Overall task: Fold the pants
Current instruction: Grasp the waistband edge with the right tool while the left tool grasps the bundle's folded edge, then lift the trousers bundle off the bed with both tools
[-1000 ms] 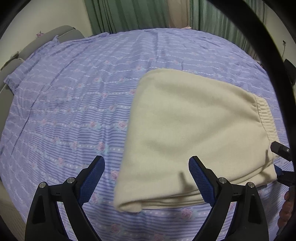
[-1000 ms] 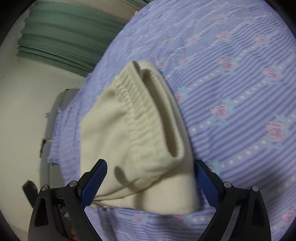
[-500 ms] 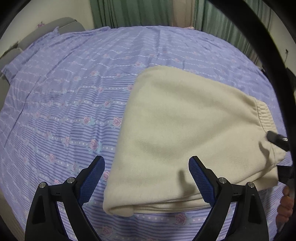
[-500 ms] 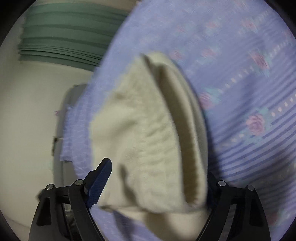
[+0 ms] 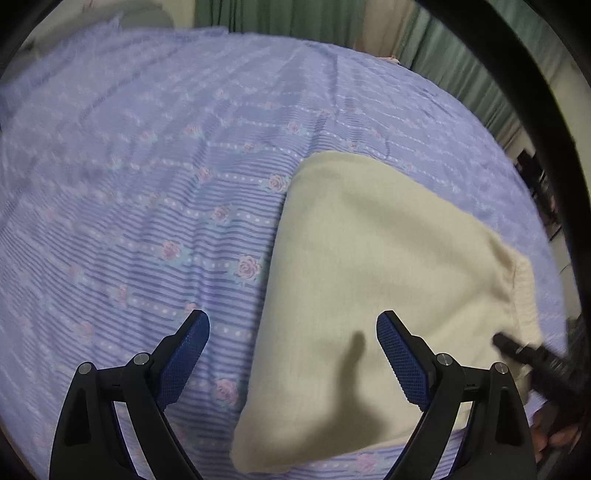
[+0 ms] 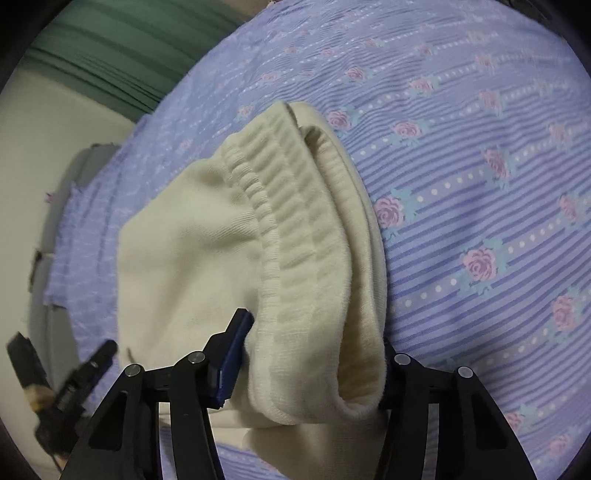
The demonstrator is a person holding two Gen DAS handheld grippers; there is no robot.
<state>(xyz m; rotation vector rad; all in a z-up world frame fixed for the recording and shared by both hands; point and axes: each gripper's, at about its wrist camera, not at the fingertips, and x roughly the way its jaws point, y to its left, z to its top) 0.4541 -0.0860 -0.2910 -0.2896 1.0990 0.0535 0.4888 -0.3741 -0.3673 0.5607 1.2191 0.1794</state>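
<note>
Here the folded cream knit pants point(image 5: 373, 280) lie on the lilac striped bedsheet with pink roses point(image 5: 155, 206), their ribbed elastic waistband point(image 6: 295, 221) turned toward the right wrist camera. The right gripper point(image 6: 314, 354) has narrowed around the near end of that waistband: its blue-padded left finger presses the outer fabric, while the other finger is hidden behind the cloth. The left gripper point(image 5: 293, 350) hangs wide apart over the opposite folded edge, one blue pad above the sheet, the other above the pants, gripping nothing. Beyond the bed hang green pleated curtains point(image 5: 295, 16) against a pale cream wall point(image 6: 74, 122).
</note>
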